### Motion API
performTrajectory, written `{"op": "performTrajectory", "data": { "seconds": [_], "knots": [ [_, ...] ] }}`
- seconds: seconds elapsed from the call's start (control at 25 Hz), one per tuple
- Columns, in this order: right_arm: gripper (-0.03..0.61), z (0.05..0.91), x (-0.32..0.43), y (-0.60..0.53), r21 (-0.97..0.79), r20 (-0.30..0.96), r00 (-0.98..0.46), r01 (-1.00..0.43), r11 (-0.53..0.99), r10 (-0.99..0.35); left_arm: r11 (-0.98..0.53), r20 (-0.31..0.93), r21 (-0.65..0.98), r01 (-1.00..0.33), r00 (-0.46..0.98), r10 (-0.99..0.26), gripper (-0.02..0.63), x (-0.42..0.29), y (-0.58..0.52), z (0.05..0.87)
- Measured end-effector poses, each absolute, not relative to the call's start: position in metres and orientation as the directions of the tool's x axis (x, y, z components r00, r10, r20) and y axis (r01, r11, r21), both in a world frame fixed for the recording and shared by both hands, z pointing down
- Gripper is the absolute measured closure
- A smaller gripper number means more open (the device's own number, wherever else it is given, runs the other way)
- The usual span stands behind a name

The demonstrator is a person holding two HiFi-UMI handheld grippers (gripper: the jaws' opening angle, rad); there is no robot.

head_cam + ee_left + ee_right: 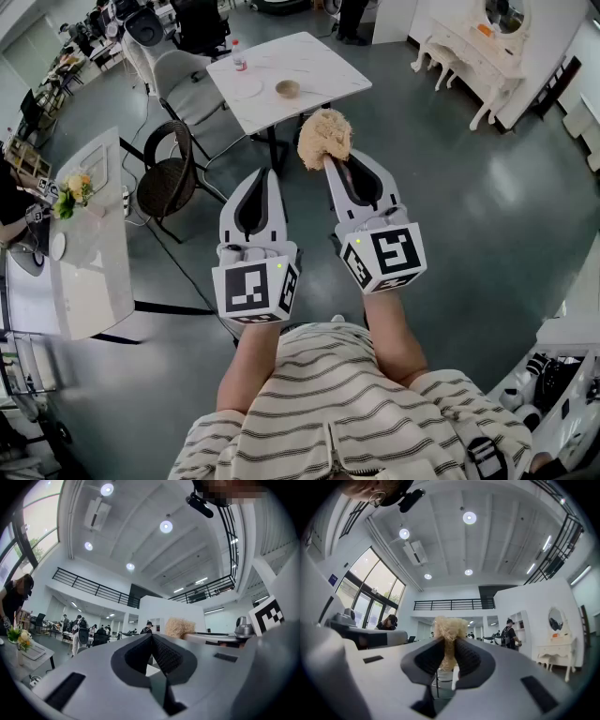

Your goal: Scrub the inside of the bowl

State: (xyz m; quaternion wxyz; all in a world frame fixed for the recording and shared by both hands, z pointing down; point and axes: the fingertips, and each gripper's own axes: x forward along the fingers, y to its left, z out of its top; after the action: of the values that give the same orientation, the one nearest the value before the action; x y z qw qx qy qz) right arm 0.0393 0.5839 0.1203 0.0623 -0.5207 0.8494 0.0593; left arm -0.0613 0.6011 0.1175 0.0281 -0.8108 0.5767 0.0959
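Left gripper (266, 175): pale grey shell tapering to a point; black teardrop recess along the jaws; ribbed black pads inside. Left cube (253, 291): white faces with black square markers; small green light (278, 265) near its top edge. Right gripper (330, 161): same shell and recess; right cube (386, 255) marked alike, also with a green light; thin white wires (375, 221) just ahead of it. Top (319, 403): cream with thin dark stripes; front zip (331, 448); sleeves striped alike.
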Motion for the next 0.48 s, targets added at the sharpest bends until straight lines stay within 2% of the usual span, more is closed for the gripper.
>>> {"op": "performTrajectory", "data": {
  "seconds": [0.48],
  "knots": [
    [0.505, 0.123, 0.045, 0.592, 0.042, -0.167, -0.471, -0.881, 0.471, -0.866, -0.329, -0.189, 0.049, -0.943, 0.315, -0.930, 0.609, -0.049, 0.610, 0.114]
  ]
}}
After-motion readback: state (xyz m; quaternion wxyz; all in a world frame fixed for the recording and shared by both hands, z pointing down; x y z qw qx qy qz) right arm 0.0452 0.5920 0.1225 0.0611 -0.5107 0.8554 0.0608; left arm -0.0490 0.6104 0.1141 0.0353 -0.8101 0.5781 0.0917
